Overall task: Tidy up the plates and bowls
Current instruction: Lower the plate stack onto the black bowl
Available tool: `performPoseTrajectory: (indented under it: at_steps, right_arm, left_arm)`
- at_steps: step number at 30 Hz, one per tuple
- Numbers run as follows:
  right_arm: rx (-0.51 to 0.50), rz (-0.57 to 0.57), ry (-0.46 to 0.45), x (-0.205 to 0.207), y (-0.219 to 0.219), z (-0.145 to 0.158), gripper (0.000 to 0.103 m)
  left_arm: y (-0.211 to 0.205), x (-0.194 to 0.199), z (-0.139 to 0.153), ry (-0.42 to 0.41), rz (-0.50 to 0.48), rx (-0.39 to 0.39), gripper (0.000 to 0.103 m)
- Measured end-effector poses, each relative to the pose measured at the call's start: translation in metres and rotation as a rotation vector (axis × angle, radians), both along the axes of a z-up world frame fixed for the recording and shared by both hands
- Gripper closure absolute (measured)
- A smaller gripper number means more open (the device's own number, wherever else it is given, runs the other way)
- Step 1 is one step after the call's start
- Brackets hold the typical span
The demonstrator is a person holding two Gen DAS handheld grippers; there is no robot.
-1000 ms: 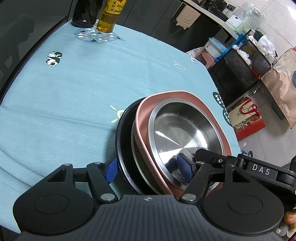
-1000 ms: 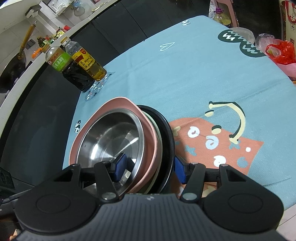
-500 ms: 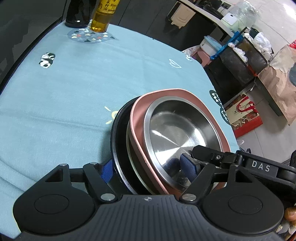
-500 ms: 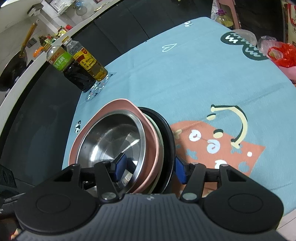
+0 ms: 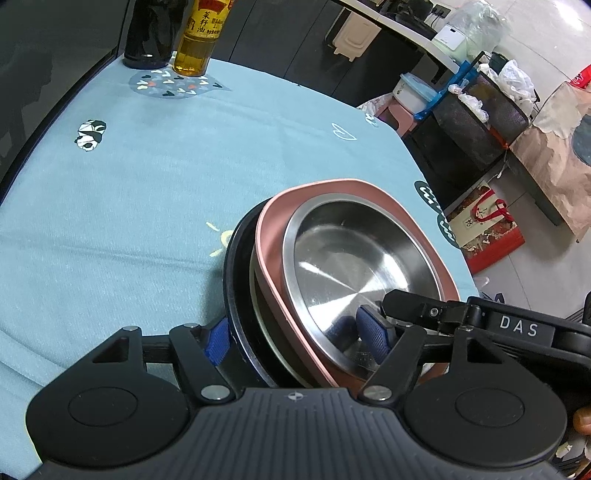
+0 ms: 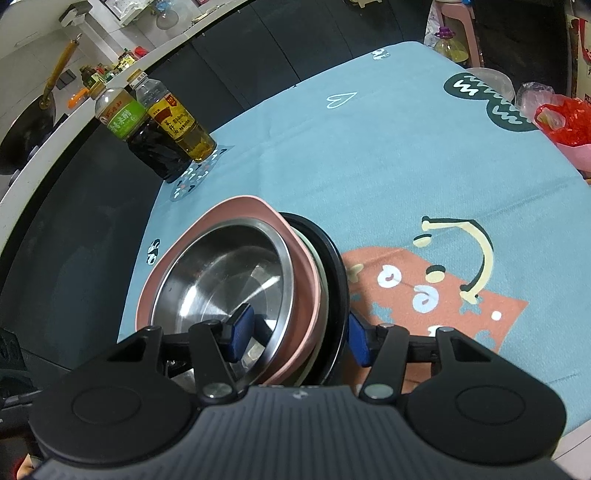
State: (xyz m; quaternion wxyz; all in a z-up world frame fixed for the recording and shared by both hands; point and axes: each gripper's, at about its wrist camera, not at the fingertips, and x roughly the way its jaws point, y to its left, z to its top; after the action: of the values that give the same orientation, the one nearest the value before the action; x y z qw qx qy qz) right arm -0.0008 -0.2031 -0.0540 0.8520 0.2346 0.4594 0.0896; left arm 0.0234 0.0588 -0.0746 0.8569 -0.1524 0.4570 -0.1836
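A stack of dishes is held tilted over the blue tablecloth: a steel bowl (image 5: 354, 258) inside a pink square plate (image 5: 424, 229), on a pale plate and a black plate (image 5: 236, 266). My left gripper (image 5: 295, 332) is shut on the stack's near rim, one pad inside the steel bowl, one outside the black plate. In the right wrist view the steel bowl (image 6: 221, 273), pink plate (image 6: 303, 266) and black plate (image 6: 338, 266) show the same. My right gripper (image 6: 297, 332) is shut on the stack's opposite side.
A dark bottle (image 5: 151, 33) and an oil bottle (image 5: 199, 37) stand at the table's far edge; they show in the right wrist view as bottles (image 6: 162, 129). Bags and bins (image 5: 487, 99) stand on the floor past the table's right edge.
The stack stays clamped between both grippers and has shifted slightly with them over the table. The bottles look a little nearer in the left wrist view.
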Motion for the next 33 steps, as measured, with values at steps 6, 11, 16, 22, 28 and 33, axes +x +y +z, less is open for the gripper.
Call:
performPoseTrajectory:
  at_steps: [6,11,16,22,28,33]
  right_arm:
    - [-0.007,0.001,-0.011,0.000,0.001,0.000,0.052]
    - [-0.015,0.004,-0.017,0.001,0.002,0.001,0.052]
    - [-0.018,0.011,-0.032,0.008,0.004,0.005,0.052]
    - [-0.027,0.018,-0.048,0.023,0.004,0.011,0.052]
    - [-0.034,0.021,-0.072,0.038,0.002,0.016,0.052]
    - [-0.043,0.034,-0.086,0.050,0.004,0.020,0.052]
  left_arm:
    - [0.000,0.000,0.000,-0.010,0.001,0.003,0.036]
    - [-0.001,0.002,0.002,-0.015,0.006,0.006,0.036]
    - [-0.003,0.007,0.010,-0.046,0.026,0.019,0.037]
    - [-0.008,0.023,0.017,-0.079,0.028,0.026,0.037]
    - [-0.008,0.039,0.022,-0.097,0.038,0.021,0.038]
    - [-0.007,0.052,0.026,-0.109,0.052,0.025,0.038]
